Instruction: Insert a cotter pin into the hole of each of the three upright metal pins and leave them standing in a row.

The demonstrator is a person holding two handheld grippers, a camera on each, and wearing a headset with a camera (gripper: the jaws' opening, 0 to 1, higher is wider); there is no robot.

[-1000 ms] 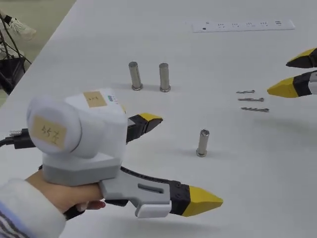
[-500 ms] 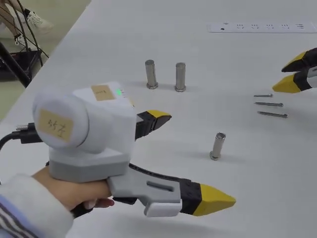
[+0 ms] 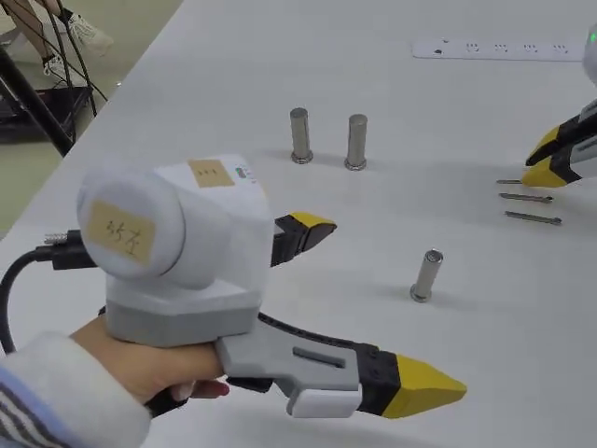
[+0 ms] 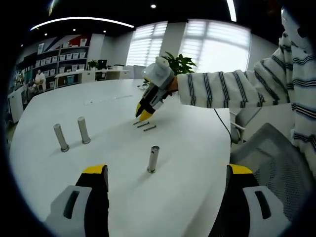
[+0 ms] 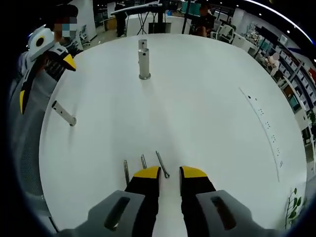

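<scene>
White table (image 3: 233, 84), large, pale. Windows (image 4: 217, 44) with blinds, bright daylight. Curved ceiling light strip (image 4: 79, 19). Shelving (image 4: 69, 52) along far wall. Potted plant (image 4: 180, 63) beyond table's far edge. Possibly grey mesh chair (image 4: 276, 158) at near edge.

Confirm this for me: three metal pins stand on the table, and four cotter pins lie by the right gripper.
Wrong count: three cotter pins, not four, lie by the right gripper, as the right gripper view shows. Three metal pins do stand on the table.
</scene>
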